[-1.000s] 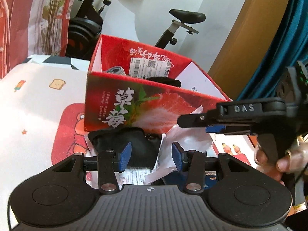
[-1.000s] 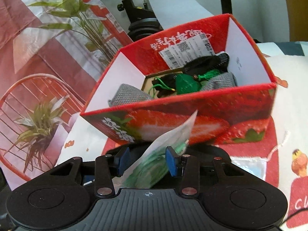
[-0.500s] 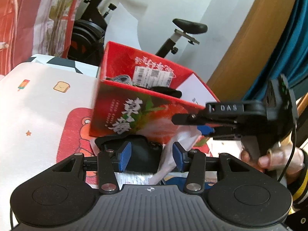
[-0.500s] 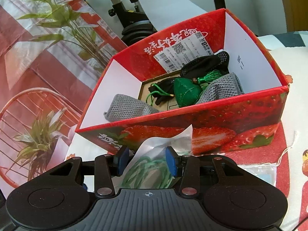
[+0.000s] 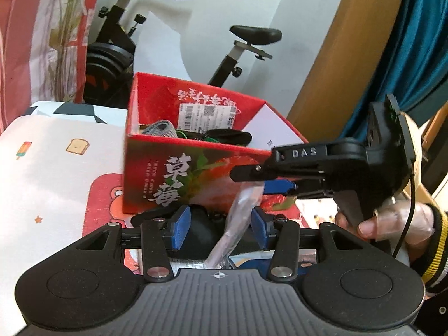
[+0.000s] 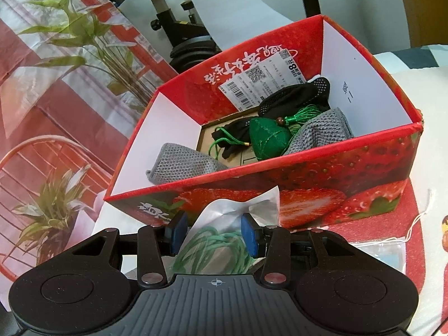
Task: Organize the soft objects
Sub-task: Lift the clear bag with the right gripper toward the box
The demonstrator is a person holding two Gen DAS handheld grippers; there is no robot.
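A red strawberry box (image 5: 196, 179) (image 6: 322, 196) stands on the table, open at the top. Inside lie grey knitted cloths (image 6: 182, 165), a green pouch with a tassel (image 6: 268, 140) and black gloves (image 6: 296, 98). My right gripper (image 6: 214, 233) is shut on a clear plastic bag of green cord (image 6: 224, 240), held in front of the box's near wall, below the rim. It also shows in the left wrist view (image 5: 277, 186) holding the bag (image 5: 240, 212). My left gripper (image 5: 221, 225) is open, above a black soft item (image 5: 201, 232) lying before the box.
An exercise bike (image 5: 117, 53) stands behind the box. A plant-print curtain (image 6: 56, 84) hangs on the left. A cartoon-print cloth (image 5: 56, 168) covers the table. A clear packet with white string (image 6: 392, 252) lies to the right of the box.
My right gripper has risen with the bag, so more of the box's inside shows. My left gripper has lifted and pulled back slightly, still open.
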